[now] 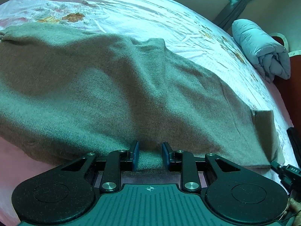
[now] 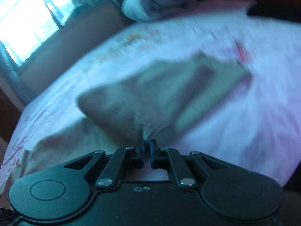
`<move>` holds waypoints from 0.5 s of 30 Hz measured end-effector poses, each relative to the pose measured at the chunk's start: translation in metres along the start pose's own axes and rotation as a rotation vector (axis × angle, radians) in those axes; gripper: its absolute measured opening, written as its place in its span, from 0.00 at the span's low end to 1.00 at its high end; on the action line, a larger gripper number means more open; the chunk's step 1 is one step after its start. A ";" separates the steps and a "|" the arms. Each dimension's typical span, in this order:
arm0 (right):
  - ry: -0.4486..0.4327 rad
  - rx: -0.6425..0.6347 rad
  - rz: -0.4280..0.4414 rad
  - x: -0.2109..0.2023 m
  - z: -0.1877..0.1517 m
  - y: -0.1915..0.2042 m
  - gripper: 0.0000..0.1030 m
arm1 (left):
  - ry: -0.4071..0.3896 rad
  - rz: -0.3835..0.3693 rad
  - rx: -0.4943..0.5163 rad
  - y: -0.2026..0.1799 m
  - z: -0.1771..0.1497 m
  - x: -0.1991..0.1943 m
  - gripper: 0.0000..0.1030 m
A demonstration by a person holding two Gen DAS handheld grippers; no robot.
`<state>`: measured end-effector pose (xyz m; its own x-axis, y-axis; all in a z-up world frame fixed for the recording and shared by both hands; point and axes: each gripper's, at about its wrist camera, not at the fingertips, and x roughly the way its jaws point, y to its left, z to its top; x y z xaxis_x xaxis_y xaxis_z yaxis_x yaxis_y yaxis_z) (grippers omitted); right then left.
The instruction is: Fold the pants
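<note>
While pants (image 1: 112,86) drape, right gripper (image 2: 147,151) pinches their edge.

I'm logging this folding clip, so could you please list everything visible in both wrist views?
pants: one, grey-brown knit, spread across the bed, a pinched fold lifted in the right wrist view
bedsheet: one, white and pink with orange flowers, covering the bed under the pants
rolled quilt: one, pale blue-grey, at the bed's far right edge
window: one, bright, with a teal curtain, upper left of the right wrist view
headboard: one, dark red-brown wood, beyond the quilt
left gripper: one, black with blue pads, jaws apart with the pants' near edge between them
right gripper: one, black, jaws nearly closed, pinching pants fabric; view blurred
</note>
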<state>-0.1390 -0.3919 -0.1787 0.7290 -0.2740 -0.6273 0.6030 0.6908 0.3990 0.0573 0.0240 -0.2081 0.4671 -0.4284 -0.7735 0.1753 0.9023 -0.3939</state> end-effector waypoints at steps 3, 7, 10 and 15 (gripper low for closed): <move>0.018 0.033 0.022 0.001 -0.002 -0.001 0.12 | -0.012 0.012 -0.007 -0.004 0.001 -0.007 0.27; -0.018 0.124 0.115 -0.014 0.014 -0.015 0.39 | -0.032 -0.021 0.049 -0.028 -0.001 -0.018 0.27; -0.035 0.186 0.137 -0.013 0.030 -0.034 0.40 | -0.014 -0.072 0.107 -0.055 -0.002 -0.013 0.27; -0.031 0.299 0.116 0.007 0.053 -0.069 0.40 | 0.034 -0.143 0.170 -0.102 -0.005 0.011 0.27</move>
<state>-0.1586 -0.4771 -0.1756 0.8055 -0.2284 -0.5469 0.5801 0.4925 0.6488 0.0402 -0.0728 -0.1786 0.3976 -0.5514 -0.7334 0.3827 0.8261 -0.4136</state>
